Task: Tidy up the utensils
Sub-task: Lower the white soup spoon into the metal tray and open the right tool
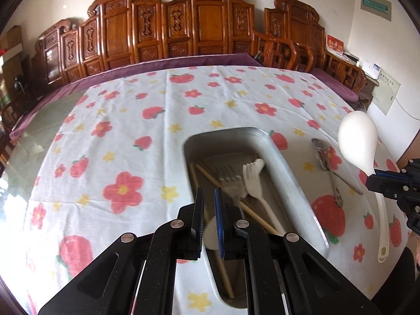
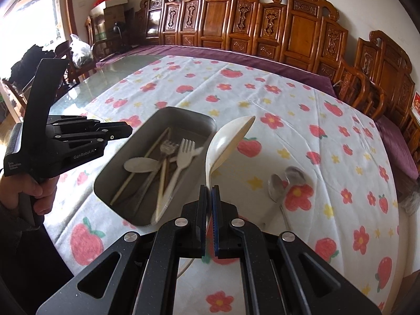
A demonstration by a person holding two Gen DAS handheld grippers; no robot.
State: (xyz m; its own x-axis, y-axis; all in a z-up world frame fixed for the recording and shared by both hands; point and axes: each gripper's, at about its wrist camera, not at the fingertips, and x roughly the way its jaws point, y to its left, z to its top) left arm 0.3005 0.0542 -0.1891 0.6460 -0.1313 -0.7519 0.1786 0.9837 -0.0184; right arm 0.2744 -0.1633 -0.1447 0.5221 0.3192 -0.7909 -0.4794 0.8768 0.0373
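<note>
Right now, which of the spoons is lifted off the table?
The big white ladle-like spoon, clamped by the right gripper. The small white spoon lies in the metal tray; the two metal spoons lie on the tablecloth.

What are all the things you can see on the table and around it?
Tray: one, grey metal, on the tablecloth.
Chopsticks: at least two, tan, in the tray.
Forks: two, one white and one metal, in the tray.
Small spoon: one, cream, in the tray.
Ladle: one, white, in the air right of the tray, held in the right gripper.
Metal spoons: two, silver, on the cloth right of the tray.
Tablecloth: one, white with red flowers and fruit.
Chairs: a row, carved brown wood, behind the table.
Left gripper: black, shut, empty, above the tray.
Right gripper: black, shut on the ladle handle.
</note>
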